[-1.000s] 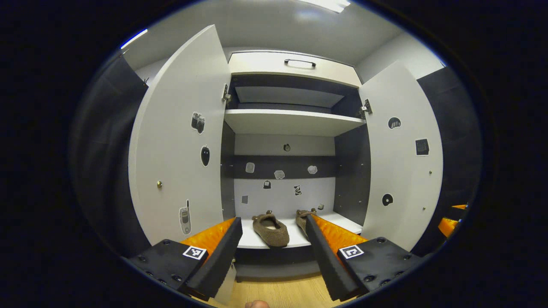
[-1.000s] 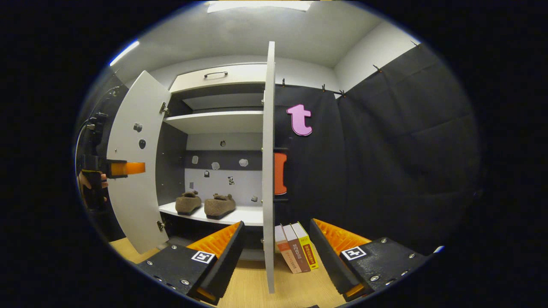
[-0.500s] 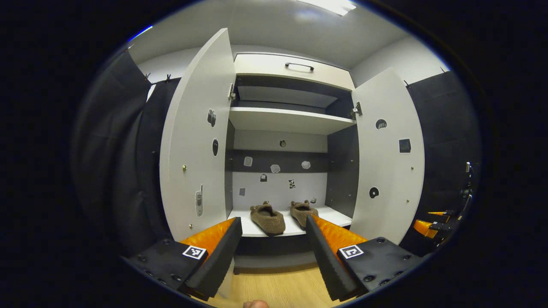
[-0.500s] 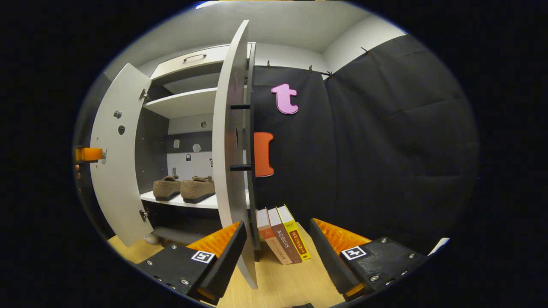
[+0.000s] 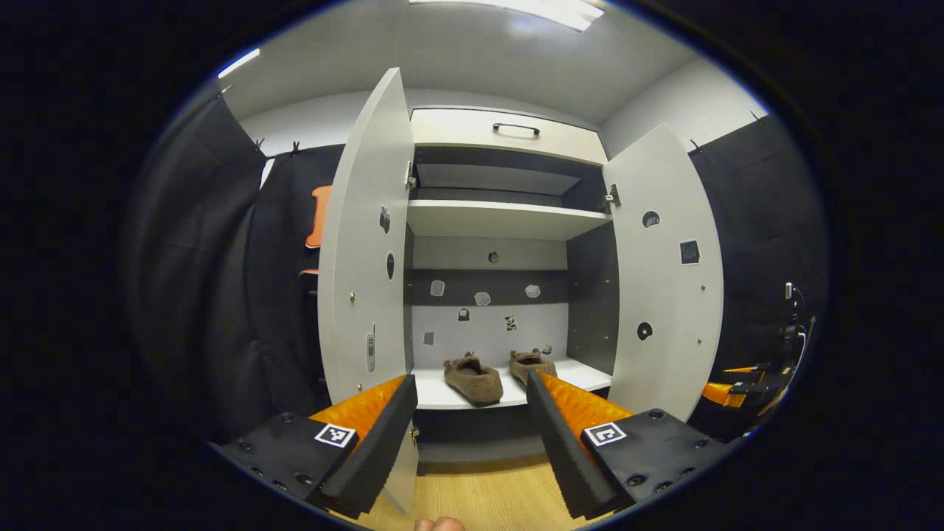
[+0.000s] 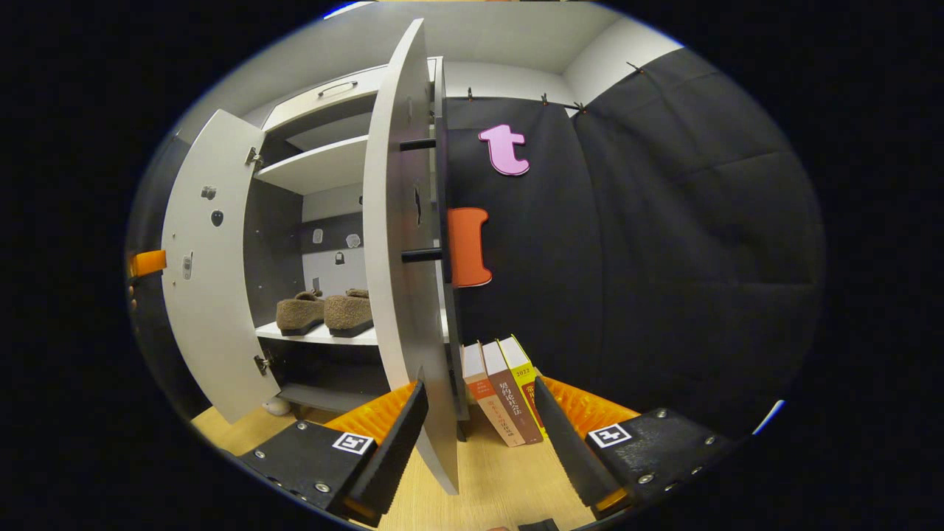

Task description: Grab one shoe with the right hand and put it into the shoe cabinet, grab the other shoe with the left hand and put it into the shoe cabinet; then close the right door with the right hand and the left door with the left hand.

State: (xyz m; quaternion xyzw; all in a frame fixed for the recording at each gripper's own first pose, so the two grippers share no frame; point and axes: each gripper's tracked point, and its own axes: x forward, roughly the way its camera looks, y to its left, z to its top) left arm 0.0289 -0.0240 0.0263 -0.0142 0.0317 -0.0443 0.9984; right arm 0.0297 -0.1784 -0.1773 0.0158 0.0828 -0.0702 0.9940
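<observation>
Two brown fuzzy shoes (image 5: 472,380) (image 5: 532,365) sit side by side on the cabinet's lower white shelf (image 5: 435,394). The left door (image 5: 365,251) and the right door (image 5: 664,273) both stand wide open. My left gripper (image 5: 472,435) is open and holds nothing, hanging in front of the cabinet, back from the shelf. My right gripper (image 6: 479,442) is open too, low by the right door (image 6: 402,243); that door's bottom corner shows between its fingers, on the side with the black handle (image 6: 420,199). The shoes (image 6: 300,313) (image 6: 350,312) appear past the door. The right gripper (image 5: 737,387) shows far right.
Three books (image 6: 505,391) lean on the wooden floor (image 6: 509,479) against the black cloth wall, just right of the right door. An upper shelf (image 5: 501,217) and a top drawer with a handle (image 5: 516,129) sit above. The left gripper's tip (image 6: 147,262) shows beyond the left door (image 6: 210,265).
The left gripper has drawn back from the cabinet, so the shoes look smaller. The right gripper has swung round to the outer side of the right door and come closer to it.
</observation>
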